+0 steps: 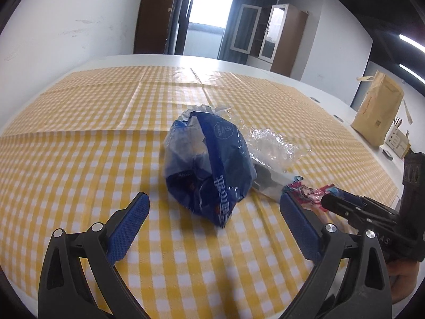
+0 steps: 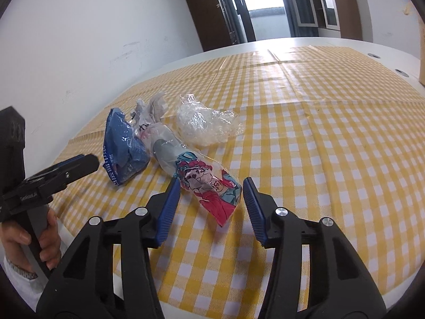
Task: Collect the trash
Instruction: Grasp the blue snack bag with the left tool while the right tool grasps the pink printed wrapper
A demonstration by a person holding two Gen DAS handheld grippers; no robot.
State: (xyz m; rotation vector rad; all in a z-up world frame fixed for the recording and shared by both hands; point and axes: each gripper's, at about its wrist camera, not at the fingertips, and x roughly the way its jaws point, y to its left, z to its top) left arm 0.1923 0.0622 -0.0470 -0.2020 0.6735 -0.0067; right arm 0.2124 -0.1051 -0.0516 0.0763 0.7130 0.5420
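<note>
Yellow-and-white check under blue, clear and pink trash

The cloth [image 1: 79, 159] is a yellow-and-white gingham check on a white table [image 1: 313, 85]. The blue bag [image 1: 209, 164] is deep blue with white lettering and a pale, see-through patch. The clear wrap [image 2: 204, 125] is colourless and glossy. The printed wrapper [image 2: 209, 188] is clear at one end, with a grey patch, and carries a cartoon in pink, red, teal and black at the other. Both the left gripper [image 1: 214, 224] and the right gripper [image 2: 209, 207] are black with blue textured pads [image 1: 127, 231] and silver bolts. The paper bag [image 1: 377, 111] is tan with dark print. The walls are white; the cabinets are dark brown.
</note>
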